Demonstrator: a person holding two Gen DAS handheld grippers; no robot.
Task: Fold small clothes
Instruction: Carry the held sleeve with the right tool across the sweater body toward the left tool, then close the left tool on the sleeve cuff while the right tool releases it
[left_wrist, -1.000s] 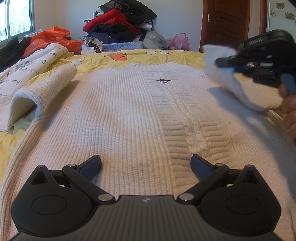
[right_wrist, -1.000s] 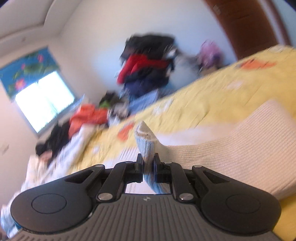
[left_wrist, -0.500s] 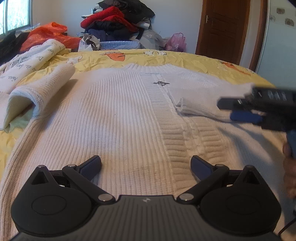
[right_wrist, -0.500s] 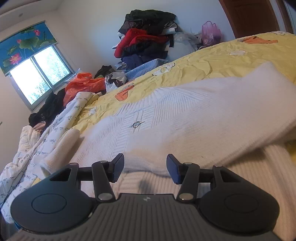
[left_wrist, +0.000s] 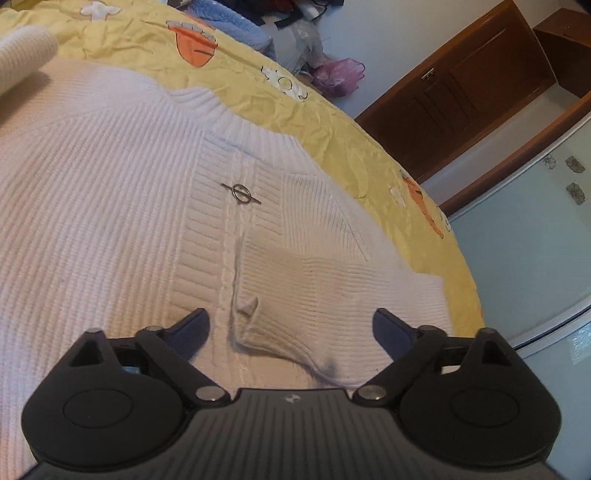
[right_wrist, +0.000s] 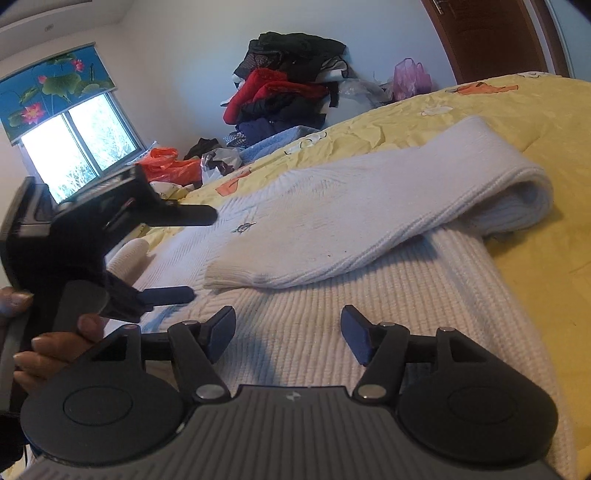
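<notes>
A white knit sweater (left_wrist: 110, 206) lies flat on the yellow bed, with a small metal pin (left_wrist: 241, 193) below its collar. Its right sleeve (left_wrist: 314, 288) is folded across the chest; it also shows in the right wrist view (right_wrist: 351, 229). My left gripper (left_wrist: 291, 328) is open, low over the sleeve's cuff, which lies between its fingers. It also shows in the right wrist view (right_wrist: 184, 254), open, by the cuff. My right gripper (right_wrist: 288, 332) is open and empty over the sweater's body (right_wrist: 332, 314).
The yellow bedsheet (left_wrist: 332, 122) has orange prints. The other sleeve (left_wrist: 22, 59) lies rolled at the far left. A pile of clothes (right_wrist: 288, 88) and orange bags (right_wrist: 166, 166) sit beyond the bed. A brown door (left_wrist: 461, 88) and a window (right_wrist: 77, 147) are behind.
My right gripper carried the sleeve over the chest, let it go and drew back open. My left gripper moved forward and right to the laid-down cuff.
</notes>
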